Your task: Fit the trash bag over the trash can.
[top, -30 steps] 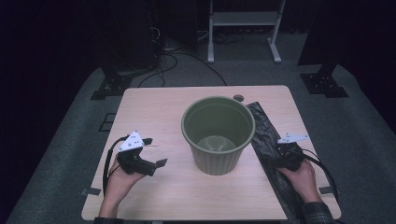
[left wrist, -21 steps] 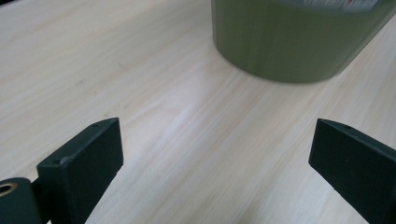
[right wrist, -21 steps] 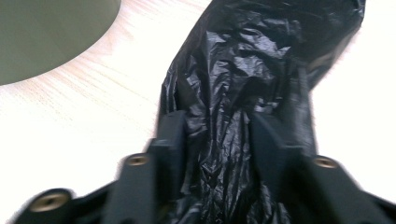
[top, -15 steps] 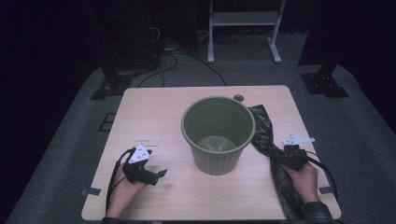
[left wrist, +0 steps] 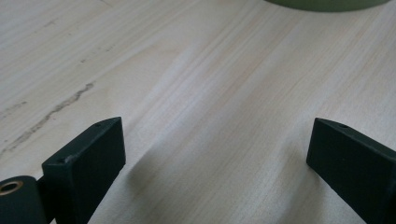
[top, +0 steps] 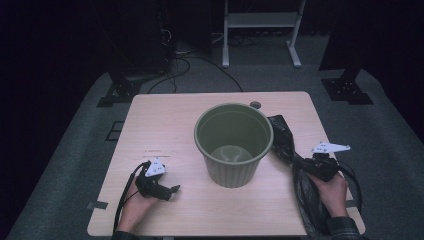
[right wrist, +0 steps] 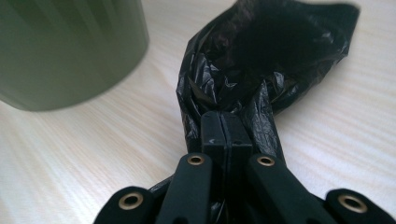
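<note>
Right gripper (right wrist: 223, 126) newly clamped on crinkly bag (right wrist: 261, 60)

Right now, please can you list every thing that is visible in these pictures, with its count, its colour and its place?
bin: 1, olive green, upright at the middle of the table, empty inside
plastic bag: 1, black, crumpled, lying on the table right of the bin, running toward the near right edge
table: 1, light wood, with a small dark round spot at its far edge
floor mat: 1, grey, under the table
stand: 1, white, on the floor behind the table
left gripper: 1, black, jaws open and empty, low over the table's near left part
right gripper: 1, black, jaws just closed, shut on the plastic bag
hands: 2, one on each gripper, coming from the near edge
</note>
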Tool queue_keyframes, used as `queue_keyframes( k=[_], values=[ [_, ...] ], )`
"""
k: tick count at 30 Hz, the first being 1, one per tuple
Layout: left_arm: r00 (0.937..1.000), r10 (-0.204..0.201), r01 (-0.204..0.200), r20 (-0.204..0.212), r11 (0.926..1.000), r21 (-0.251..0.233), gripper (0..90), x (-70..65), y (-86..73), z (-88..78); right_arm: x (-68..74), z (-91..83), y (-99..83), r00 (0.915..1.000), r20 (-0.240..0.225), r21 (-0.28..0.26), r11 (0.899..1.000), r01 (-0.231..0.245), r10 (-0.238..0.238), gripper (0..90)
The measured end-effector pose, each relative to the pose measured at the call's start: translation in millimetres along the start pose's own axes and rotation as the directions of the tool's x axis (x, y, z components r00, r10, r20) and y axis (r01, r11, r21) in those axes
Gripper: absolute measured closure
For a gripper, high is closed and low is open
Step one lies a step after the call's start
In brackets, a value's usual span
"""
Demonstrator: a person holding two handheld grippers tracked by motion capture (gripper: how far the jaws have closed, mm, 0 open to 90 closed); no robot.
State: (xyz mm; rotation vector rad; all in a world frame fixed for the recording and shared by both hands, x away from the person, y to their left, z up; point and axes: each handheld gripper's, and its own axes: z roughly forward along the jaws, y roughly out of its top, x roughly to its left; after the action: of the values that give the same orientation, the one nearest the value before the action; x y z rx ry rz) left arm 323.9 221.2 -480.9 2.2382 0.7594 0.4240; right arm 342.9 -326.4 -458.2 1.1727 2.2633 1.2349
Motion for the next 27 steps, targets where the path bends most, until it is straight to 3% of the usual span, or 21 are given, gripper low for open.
queue_keyframes(
  k=[7, 10, 19, 27],
  values=[
    [0.9994, -0.026, 0.026, 0.025, 0.9997, 0.002, 1.8, 1.9, -0.1, 2.4, -0.5, -19.7, 8.2, 0.9977, -0.064, -0.096, 0.995, 0.015, -0.021, 89.9],
    [0.9983, -0.047, 0.047, 0.035, 0.9988, 0.016, 0.2, 4.2, 0.2, 3.5, 1.0, -28.2, 13.1, 0.9935, -0.111, -0.152, 0.988, 0.006, -0.023, 90.0],
    [0.9982, -0.05, 0.049, 0.034, 0.9986, 0.021, 0.0, 4.3, 0.4, 4.3, 2.1, -41.9, 25.4, 0.9855, -0.165, -0.228, 0.974, 0.001, -0.04, 90.0],
    [0.9982, -0.05, 0.049, 0.034, 0.9986, 0.02, 0.0, 4.3, 0.4, 4.4, 4.0, -53.4, 37.0, 0.9815, -0.181, -0.28, 0.96, 0.009, -0.062, 90.0]
  ],
)
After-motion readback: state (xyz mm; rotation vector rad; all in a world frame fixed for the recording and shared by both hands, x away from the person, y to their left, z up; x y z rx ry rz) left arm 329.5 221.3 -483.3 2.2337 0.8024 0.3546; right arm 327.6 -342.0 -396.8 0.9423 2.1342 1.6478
